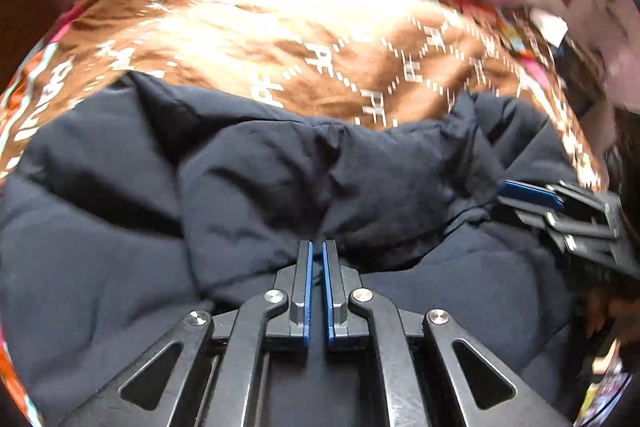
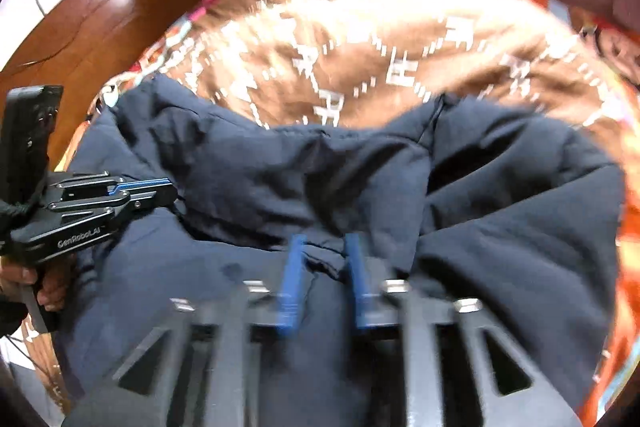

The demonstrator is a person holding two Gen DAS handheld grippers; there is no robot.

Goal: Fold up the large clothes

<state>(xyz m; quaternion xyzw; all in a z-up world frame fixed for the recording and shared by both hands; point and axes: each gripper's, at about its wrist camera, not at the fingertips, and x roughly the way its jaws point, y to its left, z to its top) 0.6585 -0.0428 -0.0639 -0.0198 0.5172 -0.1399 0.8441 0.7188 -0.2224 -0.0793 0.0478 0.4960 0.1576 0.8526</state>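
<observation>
Navy puffer jacket [image 1: 248,179] lies bunched on the brown patterned blanket [image 1: 304,39], its long axis crosswise beneath both your tools. Your left gripper [image 1: 317,247] is nearly closed, holding nothing visible; your right gripper [image 2: 325,247] stands part open astride a fold.

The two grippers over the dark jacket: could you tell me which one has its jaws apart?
The right gripper: its blue pads stand apart with a jacket fold between them. The left gripper has its pads nearly together.
</observation>
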